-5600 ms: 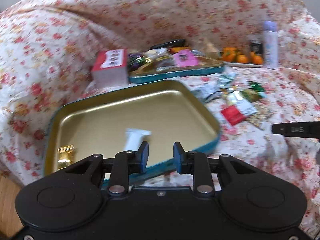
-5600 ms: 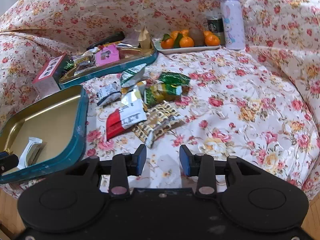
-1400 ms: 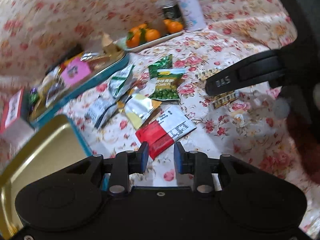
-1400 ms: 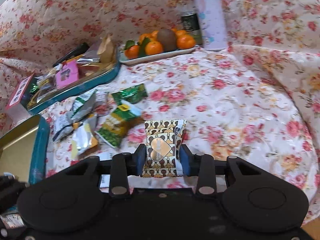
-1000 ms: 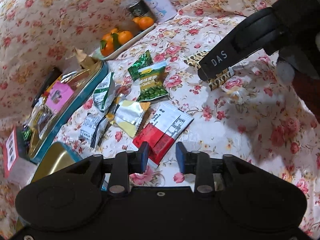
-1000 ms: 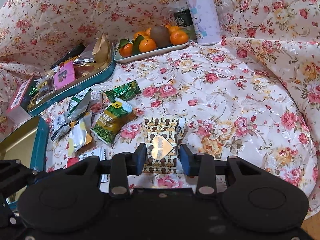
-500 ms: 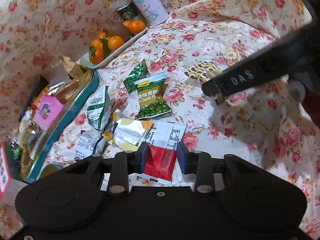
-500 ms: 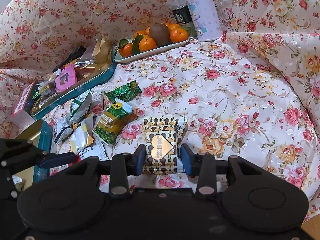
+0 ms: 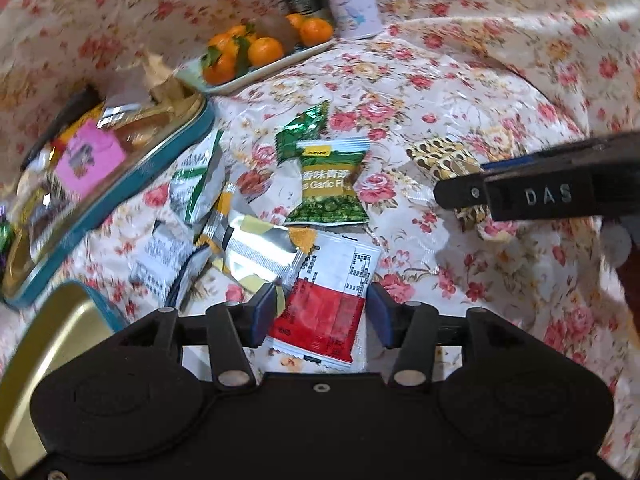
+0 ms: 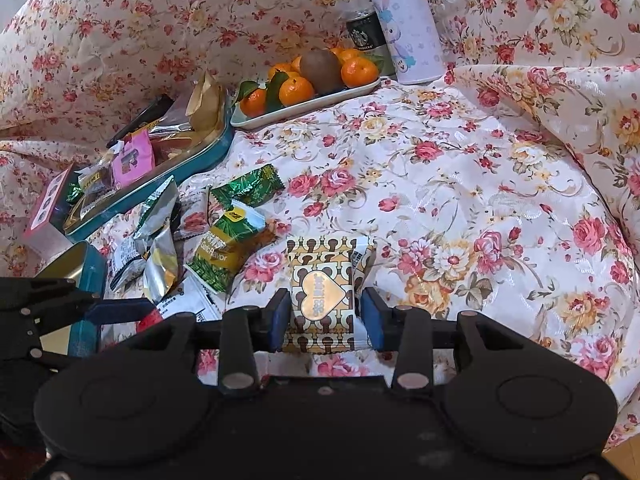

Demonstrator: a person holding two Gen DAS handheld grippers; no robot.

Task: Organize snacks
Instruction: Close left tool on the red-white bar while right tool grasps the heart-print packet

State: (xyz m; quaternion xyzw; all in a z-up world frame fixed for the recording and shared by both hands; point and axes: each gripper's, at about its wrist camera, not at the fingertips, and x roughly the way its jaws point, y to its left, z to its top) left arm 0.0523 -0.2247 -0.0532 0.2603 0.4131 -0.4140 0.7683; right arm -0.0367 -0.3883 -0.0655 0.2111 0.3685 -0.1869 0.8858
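1. Left gripper (image 9: 320, 314): jaws wide, just been opening. Red-and-white packet (image 9: 330, 300) lies flat between them on the floral cloth (image 9: 460, 92); pads stand clear of both its edges, so no grip.
2. Right gripper (image 10: 323, 316): jaws narrow, closed on the gold-brown heart packet (image 10: 323, 280), pads touching both sides. Packet upright, lower edge at the cloth; can't tell if lifted.
3. Just beyond the red packet: silver-yellow packet (image 9: 256, 252) overlapping its top-left corner, green pea packet (image 9: 332, 184) w/ a darker green one (image 9: 304, 128) behind it.
4. Left of those: white-green packet (image 9: 196, 184) and a grey-white one (image 9: 164, 252), all loose in a heap.
5. Full tin (image 9: 160, 168), teal rim, sits behind-left of the heap, crammed w/ snacks incl. a pink packet (image 9: 90, 160).
6. Empty gold tin (image 9: 60, 332) at near left, beside the left gripper.
7. Far back: tray of oranges (image 10: 308, 100) w/ a kiwi, a dark can (image 10: 364, 36), a lilac bottle (image 10: 404, 20) standing upright.
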